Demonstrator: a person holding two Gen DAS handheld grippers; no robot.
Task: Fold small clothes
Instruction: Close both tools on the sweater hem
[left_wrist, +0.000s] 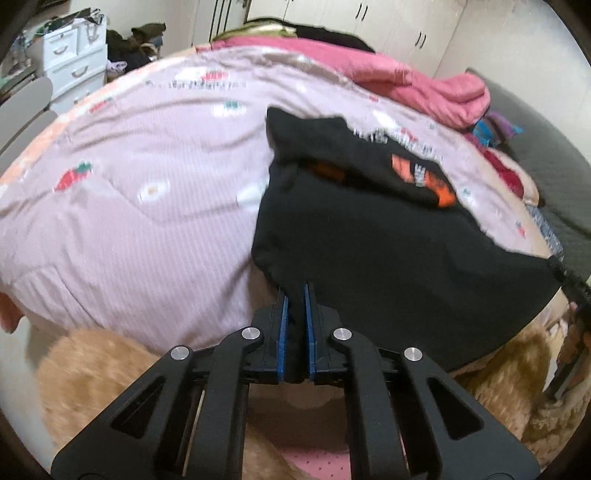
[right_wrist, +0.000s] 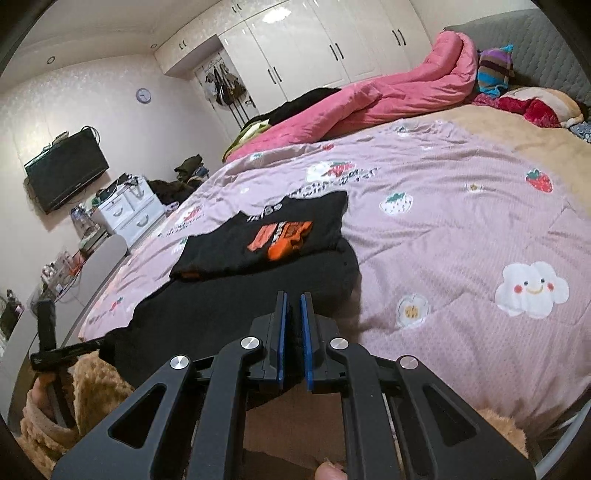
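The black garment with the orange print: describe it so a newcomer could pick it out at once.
Start at the pink strawberry-print quilt covering the bed. At its near edge lies the black garment, its far part already folded over. Unlike the pink duvet bunched beyond, it is black with an orange print.

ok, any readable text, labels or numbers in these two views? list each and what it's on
None reads clearly.
Black shirt: orange and white block print, plus a pale line above it; letters too blurred and distorted to read.
Pink bedspread: dark printed lines of lettering near the strawberries, too smeared to read in either view.
Wall clock: too small for any numerals.
Nothing legible on the TV or white drawers.
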